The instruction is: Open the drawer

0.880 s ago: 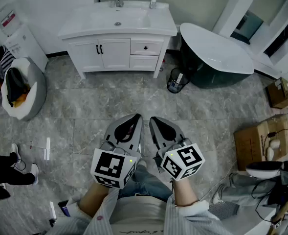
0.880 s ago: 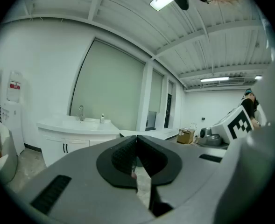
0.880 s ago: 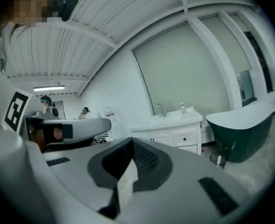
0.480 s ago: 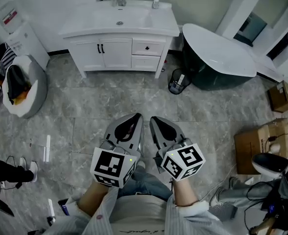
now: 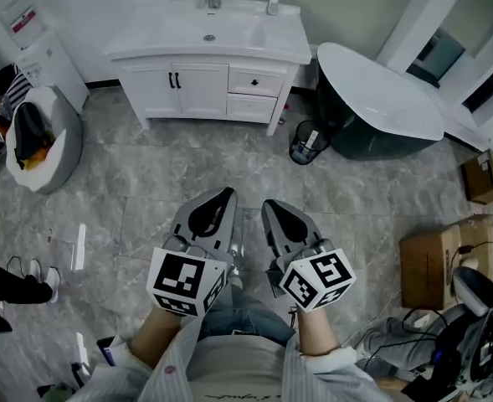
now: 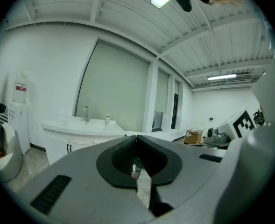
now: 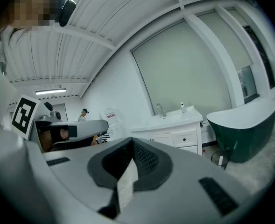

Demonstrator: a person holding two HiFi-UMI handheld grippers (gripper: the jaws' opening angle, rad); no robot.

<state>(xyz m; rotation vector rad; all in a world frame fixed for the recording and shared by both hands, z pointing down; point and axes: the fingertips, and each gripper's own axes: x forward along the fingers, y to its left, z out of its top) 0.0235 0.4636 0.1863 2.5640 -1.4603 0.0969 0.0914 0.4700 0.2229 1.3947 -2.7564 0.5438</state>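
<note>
A white vanity (image 5: pixel 208 36) stands against the far wall, with two drawers at its right side. The upper drawer (image 5: pixel 255 81) has a black knob, the lower drawer (image 5: pixel 248 105) sits under it, and both are closed. My left gripper (image 5: pixel 226 193) and right gripper (image 5: pixel 268 205) are held side by side over the floor, well short of the vanity and pointing toward it. Both are shut and empty. In the left gripper view the left gripper (image 6: pixel 137 138) has its tips together, with the vanity (image 6: pixel 83 125) far off. The right gripper view shows the right gripper (image 7: pixel 131 140) and the upper drawer (image 7: pixel 186 138).
A dark green bathtub (image 5: pixel 372 99) stands right of the vanity, with a wire waste bin (image 5: pixel 306 143) between them. A water dispenser (image 5: pixel 49 57) and a white bag (image 5: pixel 37 136) are at the left. Cardboard boxes (image 5: pixel 426 266) and cables lie at the right. A person's leg (image 5: pixel 12 283) shows at the left edge.
The head view has shifted, so the vanity and tub sit slightly further right. Both grippers stay shut side by side. The person's legs at the left have moved toward the edge.
</note>
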